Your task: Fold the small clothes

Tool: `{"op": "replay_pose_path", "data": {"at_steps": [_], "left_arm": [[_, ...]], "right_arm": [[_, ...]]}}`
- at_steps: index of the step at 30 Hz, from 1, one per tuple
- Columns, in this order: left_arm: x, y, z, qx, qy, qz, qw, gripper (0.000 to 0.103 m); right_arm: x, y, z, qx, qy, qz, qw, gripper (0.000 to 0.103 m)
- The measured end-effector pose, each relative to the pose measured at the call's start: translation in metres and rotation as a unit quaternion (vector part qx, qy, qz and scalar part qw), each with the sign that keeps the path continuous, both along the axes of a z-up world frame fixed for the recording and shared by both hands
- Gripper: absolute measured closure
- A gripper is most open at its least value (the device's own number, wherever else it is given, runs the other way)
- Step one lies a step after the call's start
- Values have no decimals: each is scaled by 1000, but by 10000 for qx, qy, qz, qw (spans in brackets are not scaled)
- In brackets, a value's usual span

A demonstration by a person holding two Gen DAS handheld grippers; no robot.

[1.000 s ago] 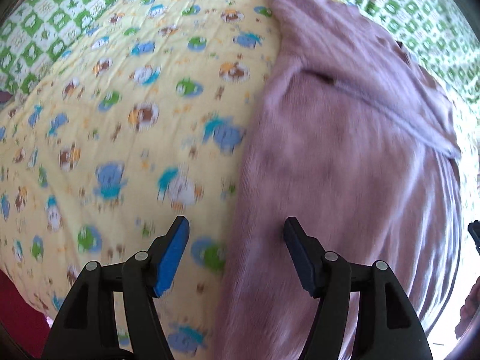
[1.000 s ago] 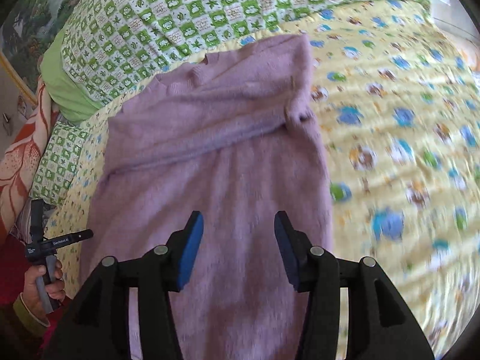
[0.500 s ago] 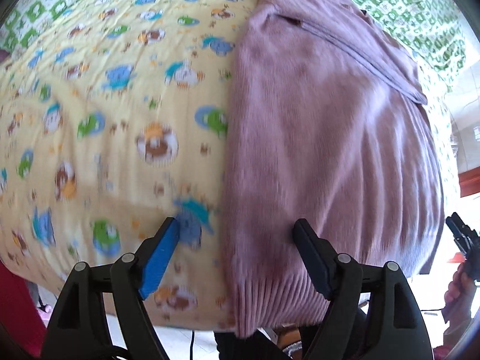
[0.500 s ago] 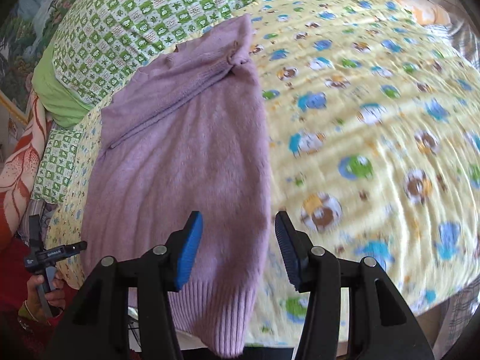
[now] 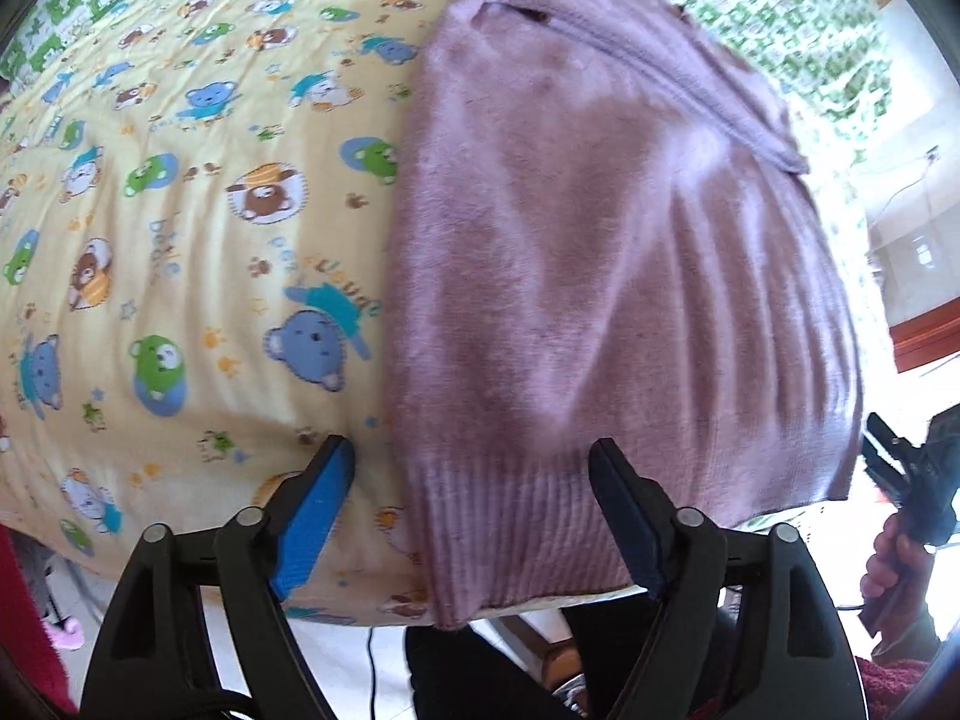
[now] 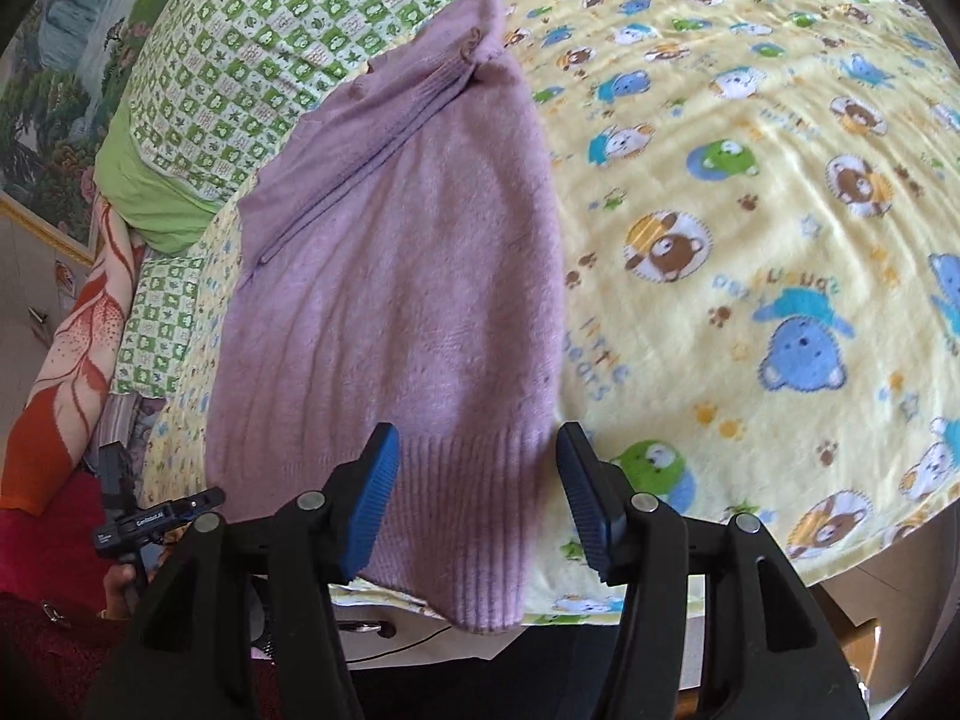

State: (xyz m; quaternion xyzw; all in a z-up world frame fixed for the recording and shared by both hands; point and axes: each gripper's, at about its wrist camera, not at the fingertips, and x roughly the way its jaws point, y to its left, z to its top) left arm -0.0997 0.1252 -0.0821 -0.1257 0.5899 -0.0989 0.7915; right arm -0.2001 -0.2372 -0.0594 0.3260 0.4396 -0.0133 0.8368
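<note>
A lilac knit sweater lies flat on the yellow bear-print blanket, its ribbed hem hanging over the bed's near edge. My left gripper hovers at the hem's left corner. Its jaws are closing with the corner between them, and the pads are clear of the cloth. In the right wrist view the sweater runs away from me. My right gripper straddles the hem's right corner. Its jaws are opening and the pads do not press on it.
A green checked sheet and a green pillow lie beyond the sweater's collar. The blanket spreads wide to the right. The other gripper, held in a hand, shows at the bed's edge. Floor and a cable lie below.
Both grippers have drawn back along the sweater from its middle to the hem at the bed's near edge. The hem corners now sit between their fingers.
</note>
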Motion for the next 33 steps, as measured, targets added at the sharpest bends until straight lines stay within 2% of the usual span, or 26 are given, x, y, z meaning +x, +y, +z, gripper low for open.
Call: {"op": "replay_pose_path", "data": {"at_steps": [3, 5, 6, 7, 8, 9, 10, 11, 15, 19, 26, 33], "left_arm": [[-5, -5, -1, 148, -137, -94, 9998, 35], [-4, -9, 0, 198, -193, -148, 9995, 44], [-3, -13, 0, 167, -207, -183, 9995, 56], [-3, -13, 0, 131, -211, -209, 9995, 72], [-4, -11, 1, 60, -211, -232, 9995, 78], [-3, -10, 1, -53, -214, -250, 9994, 86], [-5, -3, 2, -118, -226, -259, 9993, 89], [-8, 0, 3, -149, -241, -249, 9993, 91], [-11, 4, 2, -226, -211, -210, 9993, 94], [-7, 3, 13, -344, -272, -175, 9989, 95], [7, 14, 59, -648, -776, -36, 9949, 96], [60, 19, 104, -891, -1357, 372, 9860, 97]], "right_arm": [[2, 4, -4, 174, -75, 11, 9998, 45], [4, 6, -7, 347, -152, -48, 9993, 45], [4, 6, -8, 419, -191, -56, 9989, 45], [5, 6, -9, 488, -223, -55, 9985, 45], [5, 7, -9, 520, -247, -49, 9983, 51], [4, 8, -10, 518, -234, -39, 9984, 72], [3, 9, -13, 460, -114, -34, 9989, 85], [1, 8, -15, 462, -27, -32, 9989, 95], [-15, -2, -16, 591, -140, -49, 9981, 95], [-15, -2, -8, 661, -260, -6, 9975, 95], [2, -1, 32, 635, -782, 114, 9949, 95], [45, -15, 79, 710, -1457, 57, 9868, 95]]}}
